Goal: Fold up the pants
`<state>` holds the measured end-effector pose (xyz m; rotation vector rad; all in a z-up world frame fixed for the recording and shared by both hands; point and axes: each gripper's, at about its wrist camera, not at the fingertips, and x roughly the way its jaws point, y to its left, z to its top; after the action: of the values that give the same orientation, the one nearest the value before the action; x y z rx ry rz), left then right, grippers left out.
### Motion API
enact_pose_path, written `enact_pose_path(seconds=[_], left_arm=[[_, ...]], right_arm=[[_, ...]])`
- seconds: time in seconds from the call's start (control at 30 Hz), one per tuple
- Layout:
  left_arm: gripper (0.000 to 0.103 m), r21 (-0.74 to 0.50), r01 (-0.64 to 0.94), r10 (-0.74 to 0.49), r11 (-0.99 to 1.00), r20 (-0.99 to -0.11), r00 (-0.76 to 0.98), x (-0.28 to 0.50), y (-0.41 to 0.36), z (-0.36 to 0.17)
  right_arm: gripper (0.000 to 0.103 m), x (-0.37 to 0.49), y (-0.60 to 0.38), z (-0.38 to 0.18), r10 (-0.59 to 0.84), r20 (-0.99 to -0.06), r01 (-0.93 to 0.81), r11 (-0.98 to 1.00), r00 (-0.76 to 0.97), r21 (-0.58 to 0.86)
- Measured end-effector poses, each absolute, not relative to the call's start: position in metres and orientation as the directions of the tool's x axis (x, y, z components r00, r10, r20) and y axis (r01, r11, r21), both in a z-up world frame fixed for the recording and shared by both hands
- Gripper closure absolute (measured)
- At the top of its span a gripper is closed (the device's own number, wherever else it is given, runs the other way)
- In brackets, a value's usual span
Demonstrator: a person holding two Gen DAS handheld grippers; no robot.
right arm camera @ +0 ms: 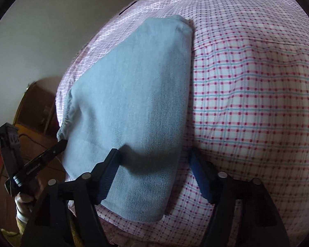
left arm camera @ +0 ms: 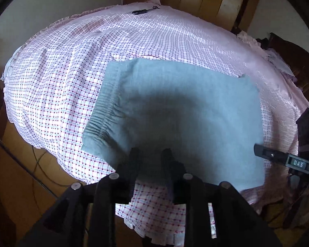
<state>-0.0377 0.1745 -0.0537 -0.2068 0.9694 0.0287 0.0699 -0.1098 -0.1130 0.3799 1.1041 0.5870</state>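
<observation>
Pants (left arm camera: 175,111) folded into a grey-blue slab on checked bedsheet (left arm camera: 57,78). Soft, light, limp; best pinched at near fold edge. Left gripper (left arm camera: 150,154) nearly closed above near edge, right gripper (right arm camera: 154,164) open, straddling a corner.

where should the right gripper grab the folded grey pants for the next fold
Probably the near right corner of the grey pants, approached from the bed's near edge. There the layered edge lies flat on the checked bedsheet, and the right gripper already stands open astride it. The elastic waistband on the far left is bunched and thicker.
</observation>
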Motion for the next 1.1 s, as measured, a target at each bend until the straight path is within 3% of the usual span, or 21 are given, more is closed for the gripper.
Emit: enact_pose_path(seconds=[0.2,0.3,0.43,0.7,0.87,1.1], left_arm=[[0.073,-0.164,-0.124,-0.066,0.979,-0.822,0.566,-0.035,0.177,-0.057],[0.073,-0.154,-0.132,-0.053,0.979,-0.824,0.565,-0.035,0.175,-0.055],[0.073,-0.127,-0.133,-0.029,0.983,-0.821,0.569,-0.034,0.169,-0.047],[0.073,-0.16,-0.035,-0.107,0.987,-0.791,0.602,-0.032,0.143,-0.033],[0.073,-0.182,0.058,-0.182,0.982,-0.794,0.58,-0.027,0.12,-0.044],[0.073,-0.145,0.081,-0.165,0.986,-0.793,0.586,-0.025,0.114,-0.047]], right_arm=[[0.039,0.075,-0.112,-0.111,0.654,-0.683,-0.225,0.755,0.325,0.616],[0.075,0.076,-0.116,-0.109,0.651,-0.684,-0.21,0.757,0.328,0.619],[0.09,0.07,-0.124,-0.095,0.677,-0.65,-0.226,0.732,0.345,0.643],[0.094,0.054,-0.132,-0.038,0.726,-0.549,-0.341,0.683,0.414,0.646],[0.095,0.055,-0.117,-0.016,0.744,-0.527,-0.397,0.667,0.411,0.631],[0.095,0.062,-0.093,0.004,0.755,-0.519,-0.472,0.655,0.4,0.59]])
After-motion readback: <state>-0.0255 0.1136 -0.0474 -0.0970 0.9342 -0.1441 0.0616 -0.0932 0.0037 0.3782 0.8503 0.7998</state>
